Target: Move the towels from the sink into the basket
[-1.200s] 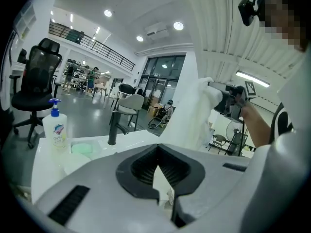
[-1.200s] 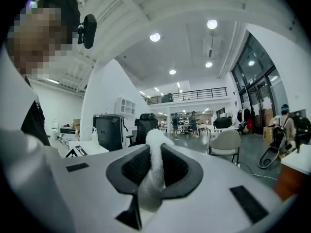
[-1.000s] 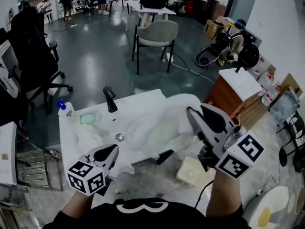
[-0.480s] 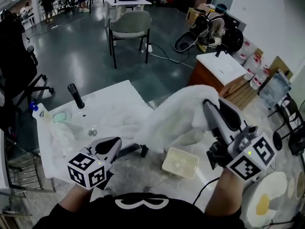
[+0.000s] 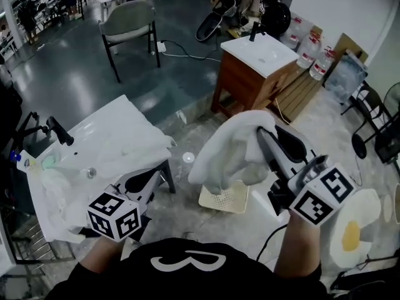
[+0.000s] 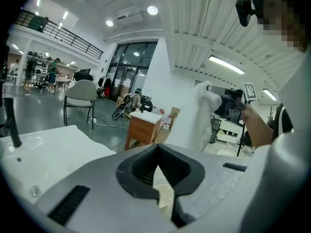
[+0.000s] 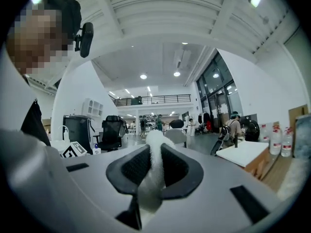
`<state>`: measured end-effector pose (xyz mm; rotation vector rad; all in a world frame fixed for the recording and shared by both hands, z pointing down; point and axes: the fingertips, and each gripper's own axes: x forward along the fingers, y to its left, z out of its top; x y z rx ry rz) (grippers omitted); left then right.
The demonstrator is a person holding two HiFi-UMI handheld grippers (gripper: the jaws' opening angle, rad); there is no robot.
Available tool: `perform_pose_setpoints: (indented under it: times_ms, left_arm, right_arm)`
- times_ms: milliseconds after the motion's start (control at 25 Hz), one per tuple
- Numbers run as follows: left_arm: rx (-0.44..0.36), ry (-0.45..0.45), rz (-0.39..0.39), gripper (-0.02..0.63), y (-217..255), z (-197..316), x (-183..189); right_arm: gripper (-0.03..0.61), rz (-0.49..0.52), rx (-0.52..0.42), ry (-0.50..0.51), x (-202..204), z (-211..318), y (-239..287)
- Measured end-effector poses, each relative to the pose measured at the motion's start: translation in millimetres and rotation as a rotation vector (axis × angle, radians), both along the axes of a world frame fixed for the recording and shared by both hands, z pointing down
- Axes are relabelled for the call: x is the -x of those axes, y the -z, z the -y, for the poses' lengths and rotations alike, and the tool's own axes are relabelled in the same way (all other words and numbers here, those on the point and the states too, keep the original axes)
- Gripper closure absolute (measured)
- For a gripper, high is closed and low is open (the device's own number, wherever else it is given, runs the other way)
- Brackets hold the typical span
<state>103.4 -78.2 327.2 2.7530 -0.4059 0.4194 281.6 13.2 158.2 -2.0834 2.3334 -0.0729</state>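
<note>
My right hand-held gripper (image 5: 265,133) pinches the white towel (image 5: 228,152); my left hand-held gripper (image 5: 150,174) is pressed together, empty.

Round ceiling lamps (image 6: 152,10) and a long tube light (image 6: 226,64) light the hall brightly and evenly, and tall windows (image 7: 221,98) add daylight. The dark glossy floor (image 5: 81,74) shows pale, smeared reflections. The white towel (image 5: 231,145) is nearly washed out, with only faint shading in its folds. Both gripper views bend straight lines strongly, darken to black at the corners, and go soft in the nearest foreground.
</note>
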Motion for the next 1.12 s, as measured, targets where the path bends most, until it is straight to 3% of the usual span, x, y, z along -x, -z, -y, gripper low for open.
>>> perform_pose_setpoints:
  times_ms: [400,600,800,1120]
  left_arm:
    - [0.074,-0.091,0.053,0.607,-56.6,-26.4,-83.0]
    - [0.135,-0.12,0.089,0.607,-92.0,-26.6,-107.7]
    - [0.156,-0.177,0.145,0.607,-129.9,-31.9,-123.5]
    - [0.193,-0.257,0.202,0.607,-204.5,-26.2,-144.3]
  right_arm:
    - [0.517,0.167,0.26,-0.154,-86.8,-36.5,-166.5]
    - [0.517,0.237,0.42,-0.232,-118.6,-39.1,-269.0]
    - [0.517,0.251,0.558,-0.304,-141.2,-38.4,-366.6]
    - [0.515,0.254,0.774,-0.325,-157.9,-26.0,-520.4]
